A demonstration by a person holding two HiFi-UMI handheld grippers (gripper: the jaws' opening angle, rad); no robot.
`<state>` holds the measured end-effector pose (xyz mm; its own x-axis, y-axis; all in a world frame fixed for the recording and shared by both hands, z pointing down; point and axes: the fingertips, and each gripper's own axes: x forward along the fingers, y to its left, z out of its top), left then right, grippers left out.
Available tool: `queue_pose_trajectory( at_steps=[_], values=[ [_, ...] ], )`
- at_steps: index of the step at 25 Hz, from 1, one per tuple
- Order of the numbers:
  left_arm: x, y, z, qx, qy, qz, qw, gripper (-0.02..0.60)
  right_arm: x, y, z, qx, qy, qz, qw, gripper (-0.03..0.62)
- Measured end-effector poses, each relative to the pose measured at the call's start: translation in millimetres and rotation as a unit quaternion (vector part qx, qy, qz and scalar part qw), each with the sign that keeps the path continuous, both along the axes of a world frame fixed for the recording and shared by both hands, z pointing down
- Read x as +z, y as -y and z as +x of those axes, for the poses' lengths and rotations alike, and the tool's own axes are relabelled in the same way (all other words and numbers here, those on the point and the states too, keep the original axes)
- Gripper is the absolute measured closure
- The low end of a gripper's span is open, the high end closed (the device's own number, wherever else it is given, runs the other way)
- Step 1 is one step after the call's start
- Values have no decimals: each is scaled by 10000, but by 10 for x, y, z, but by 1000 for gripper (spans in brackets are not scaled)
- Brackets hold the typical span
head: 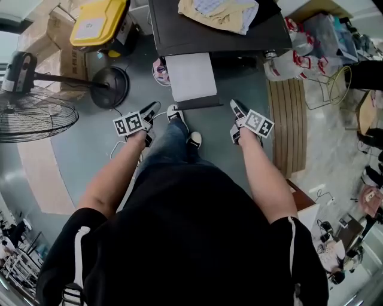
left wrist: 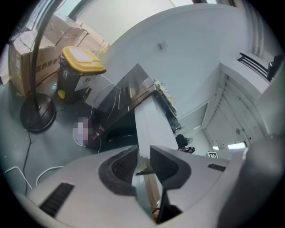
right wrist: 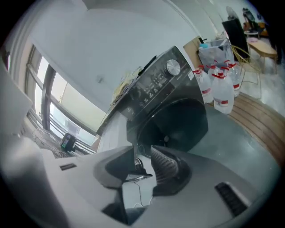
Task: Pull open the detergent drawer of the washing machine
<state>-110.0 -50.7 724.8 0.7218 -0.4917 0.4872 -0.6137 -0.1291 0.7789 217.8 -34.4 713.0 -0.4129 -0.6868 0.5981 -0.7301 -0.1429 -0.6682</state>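
Head view: a fan (head: 30, 110) and a yellow-lidded bin (head: 99, 23) stand left, bottles (head: 287, 63) right, and a cloth (head: 218, 13) lies on the washing machine (head: 179, 30). The drawer (head: 190, 76) juts from its front toward the person, lengthwise far-to-near. The left gripper (head: 151, 110) and right gripper (head: 235, 106) flank its near end, jaws apart and empty.

black floor fan (head: 33, 116) far left | yellow-lidded black plastic bin (head: 99, 23) beside cardboard boxes (head: 57, 36) | red-capped clear bottles (head: 284, 66) right
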Motion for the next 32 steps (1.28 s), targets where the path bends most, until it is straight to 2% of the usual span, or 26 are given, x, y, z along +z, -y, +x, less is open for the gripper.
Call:
queue_pose_trajectory(
  at_steps=[3, 8, 14, 20, 25, 32],
  values=[
    [-184, 63, -41, 95, 119, 238, 9996, 486, -173, 40, 35, -87, -338, 161, 9993, 473],
    [-529, 208, -77, 255, 290, 704, 9968, 486, -505, 125, 7, -184, -572, 435, 9972, 474],
    [-894, 268, -46, 436, 456, 1193, 9909, 486, -943, 259, -265, -944, -880, 950, 9871, 474],
    [-1186, 305, 46, 768, 844, 1717, 9785, 486, -1288, 364, -406, -1368, -1231, 1366, 9734, 474],
    [-1428, 321, 76, 871, 970, 1957, 9720, 486, -1522, 350, -432, -1461, -1333, 1530, 9682, 474],
    [-1792, 398, 80, 761, 881, 2174, 9691, 486, -1815, 389, -397, -1580, -1578, 1806, 9579, 474]
  ],
)
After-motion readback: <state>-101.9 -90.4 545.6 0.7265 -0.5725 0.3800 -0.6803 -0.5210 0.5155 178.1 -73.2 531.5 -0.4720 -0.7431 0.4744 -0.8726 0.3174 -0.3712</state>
